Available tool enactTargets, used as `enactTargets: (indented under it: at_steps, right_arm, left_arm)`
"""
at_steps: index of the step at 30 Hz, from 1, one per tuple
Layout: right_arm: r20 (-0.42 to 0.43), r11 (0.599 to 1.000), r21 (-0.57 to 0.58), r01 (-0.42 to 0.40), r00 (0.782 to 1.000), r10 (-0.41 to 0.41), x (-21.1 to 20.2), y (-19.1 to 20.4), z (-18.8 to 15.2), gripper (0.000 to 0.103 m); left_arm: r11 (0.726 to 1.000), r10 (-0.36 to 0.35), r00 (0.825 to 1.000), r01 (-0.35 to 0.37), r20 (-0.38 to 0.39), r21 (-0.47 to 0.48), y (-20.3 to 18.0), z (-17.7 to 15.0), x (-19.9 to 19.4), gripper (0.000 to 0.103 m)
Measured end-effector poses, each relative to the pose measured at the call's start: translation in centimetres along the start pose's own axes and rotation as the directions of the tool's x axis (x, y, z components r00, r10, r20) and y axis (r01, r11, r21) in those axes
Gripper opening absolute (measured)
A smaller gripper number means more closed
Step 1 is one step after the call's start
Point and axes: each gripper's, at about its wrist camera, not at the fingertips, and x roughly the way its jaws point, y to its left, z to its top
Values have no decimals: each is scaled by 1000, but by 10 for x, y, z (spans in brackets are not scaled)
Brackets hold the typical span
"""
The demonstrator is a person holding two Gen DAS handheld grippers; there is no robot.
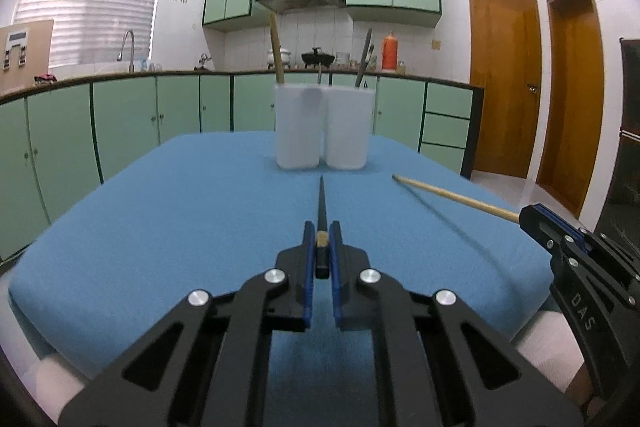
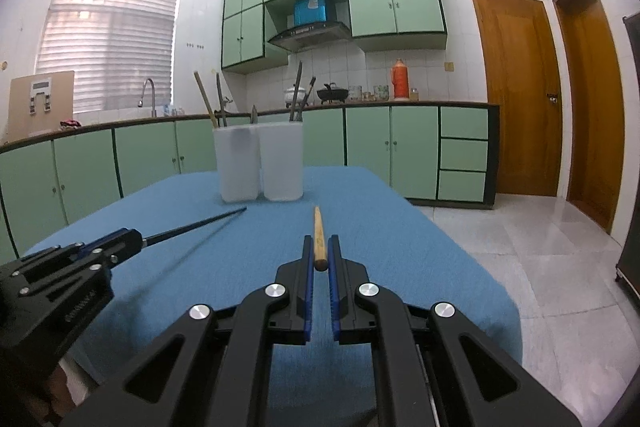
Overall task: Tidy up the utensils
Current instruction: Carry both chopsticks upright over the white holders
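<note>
My left gripper (image 1: 321, 227) is shut on a black chopstick (image 1: 321, 203) that points forward, held off the blue cloth toward two white holders (image 1: 320, 127). The same black chopstick (image 2: 192, 225) sticks out of the left gripper (image 2: 138, 241) in the right wrist view. My right gripper (image 2: 320, 241) is shut on a light wooden chopstick (image 2: 318, 233) whose tip points at the white holders (image 2: 260, 167). That wooden chopstick (image 1: 452, 197) and the right gripper (image 1: 524, 217) show at the right of the left wrist view. Both holders hold wooden and dark utensils standing upright.
The table wears a blue cloth (image 1: 160, 227) and its right edge (image 2: 460, 247) drops to a tiled floor. Green cabinets (image 1: 120, 119) and a counter with a tap run behind. Two wooden doors (image 1: 504, 79) stand at the right.
</note>
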Motion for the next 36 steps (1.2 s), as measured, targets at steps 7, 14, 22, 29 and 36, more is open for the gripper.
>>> enactTargets:
  at_steps: [7,14,22,29,36]
  right_arm:
    - [57,999,-6,-31,998,32,-2,-1,34,7]
    - [88,995,-5,-103,991,103,8,-7,87,7]
    - [37,982,38,-187,982,185,38,-15,142,7]
    - [2,976,16,-218,976,218,56,-9,183,7]
    - [-29,963,-8,-271,962,270,69,1,208,7]
  left_arm:
    - [1000,-9,998,9,60,7,9,28,-15,6]
    - [999,-26,994,23,110,28,18,73,-17,6]
    - [997,-75,991,75,112,12,32,124,-3,6]
    - [996,-93,989,92,113,12,41,159,8,6]
    - [993,-120,986,118,115,25,41,182,16,6]
